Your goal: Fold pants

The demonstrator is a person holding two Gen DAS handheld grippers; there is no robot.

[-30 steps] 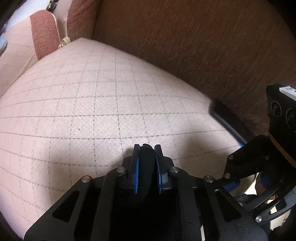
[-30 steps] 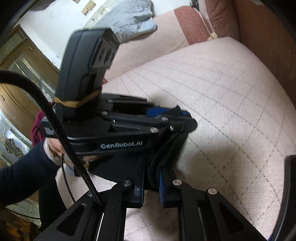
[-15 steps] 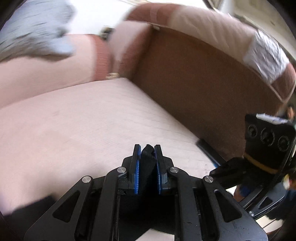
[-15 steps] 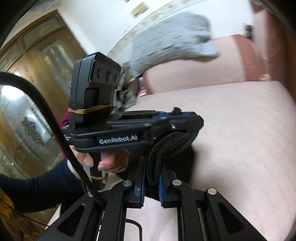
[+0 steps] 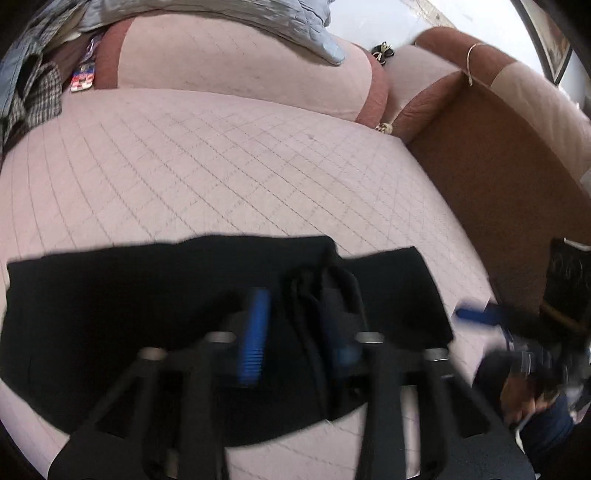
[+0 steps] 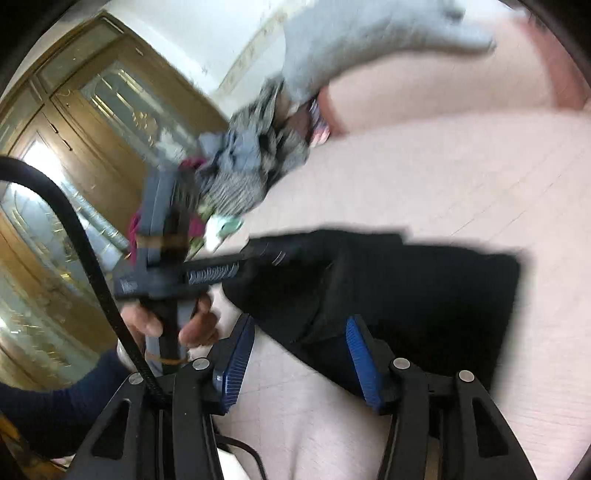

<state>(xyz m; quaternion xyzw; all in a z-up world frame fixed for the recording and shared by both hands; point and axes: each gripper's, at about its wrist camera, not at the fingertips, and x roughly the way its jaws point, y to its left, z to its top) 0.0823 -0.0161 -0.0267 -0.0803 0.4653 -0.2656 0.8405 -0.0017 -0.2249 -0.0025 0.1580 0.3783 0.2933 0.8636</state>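
Observation:
The black pants (image 5: 147, 295) lie folded in a wide band on the pink quilted sofa seat (image 5: 221, 166). They also show in the right wrist view (image 6: 424, 280). My left gripper (image 5: 295, 325) is open just above the pants, with a bunched fold of cloth between its blue pads. My right gripper (image 6: 299, 354) is open over the near edge of the pants and holds nothing. The left gripper (image 6: 221, 273) appears from the side in the right wrist view, held by a hand. Both views are motion-blurred.
A heap of grey and checked clothes (image 6: 258, 166) lies at the seat's far end, also in the left wrist view (image 5: 29, 92). A grey garment (image 5: 258, 18) drapes over the armrest. The brown backrest (image 5: 498, 184) rises on the right. Wooden glass doors (image 6: 55, 166) stand beyond.
Both grippers were shut on the black cloth; now both are open and the pants lie on the seat. Both cameras have pulled back and tilted.

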